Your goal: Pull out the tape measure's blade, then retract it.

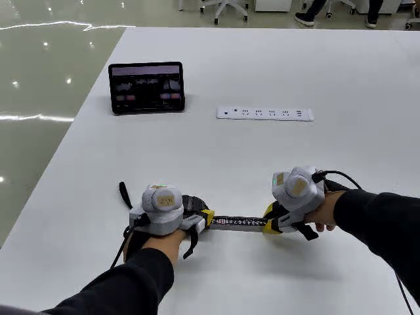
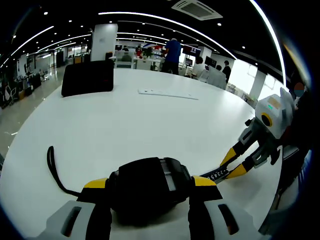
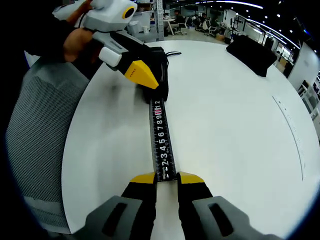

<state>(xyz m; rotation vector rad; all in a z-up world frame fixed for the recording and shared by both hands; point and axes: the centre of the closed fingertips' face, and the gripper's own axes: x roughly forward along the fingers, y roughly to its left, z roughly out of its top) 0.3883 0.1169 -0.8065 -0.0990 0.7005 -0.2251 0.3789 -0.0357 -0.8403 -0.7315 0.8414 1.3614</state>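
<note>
Left fingers: the left gripper (image 2: pixel 150 182) has its yellow-tipped fingers (image 2: pixel 95 184) spread wide. One is pressed to each flank of the black tape measure case (image 2: pixel 145 197), so it is clamped on the case.
Right fingers: the right gripper (image 3: pixel 166 177) has its yellow tips (image 3: pixel 144 178) drawn almost together. They pinch the free end of the blade (image 3: pixel 161 135) in the narrow gap between them.
Blade: it is out of the case by a short length and lies flat just above the table (image 1: pixel 275 59), printed side up. The numbers climb from 2 at the right jaws to 12 at the mouth of the case.
Long axis: the blade runs roughly parallel to the near edge of the table. Its tip points toward the right edge and its root toward the left.
Case: it rests on the table close to the near edge, left of the middle, with its mouth facing the right gripper. Its black wrist strap (image 1: pixel 124 194) trails off toward the left edge.
Grippers: they face each other along the blade, apart, joined only by it.
Tablet: a dark tablet (image 1: pixel 146 86) is propped upright farther back, near the left edge.
Power strip: a white power strip (image 1: pixel 264 113) lies flat around mid-table, well beyond the blade, with its length also parallel to the near edge.
</note>
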